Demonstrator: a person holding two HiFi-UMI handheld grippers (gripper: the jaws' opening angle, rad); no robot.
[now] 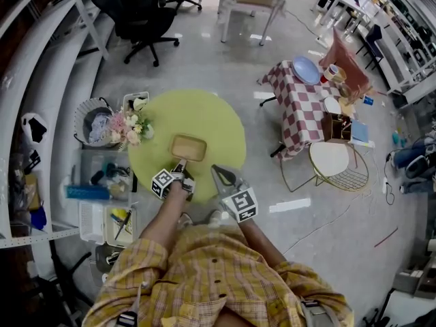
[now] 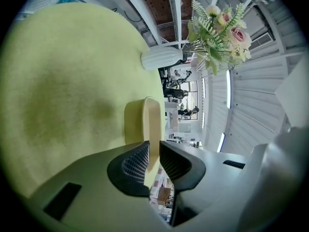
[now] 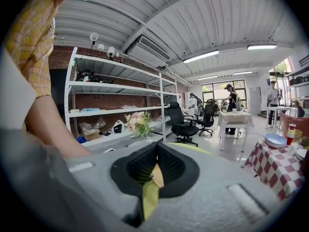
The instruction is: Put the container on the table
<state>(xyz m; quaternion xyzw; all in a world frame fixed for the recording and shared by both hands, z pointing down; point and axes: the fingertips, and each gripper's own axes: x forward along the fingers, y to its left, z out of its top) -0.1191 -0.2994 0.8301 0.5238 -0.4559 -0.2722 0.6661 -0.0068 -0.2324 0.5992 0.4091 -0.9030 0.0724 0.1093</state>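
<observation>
The right gripper [image 3: 155,146], jaws pressed together on nothing, hovers at the 5 o'clock edge of the round yellow-green table [image 1: 211,121]. The left gripper [image 2: 153,153] pinches the 7 o'clock rim of the shallow tan rectangular container [image 1: 189,147], which sits near the table's centre. A white vase of pink flowers [image 1: 129,127] stands at 9 o'clock.

Tan, shallow, rectangular container [image 1: 189,147], open side up, level; on round yellow-green table [image 1: 211,114], near person-side edge.
</observation>
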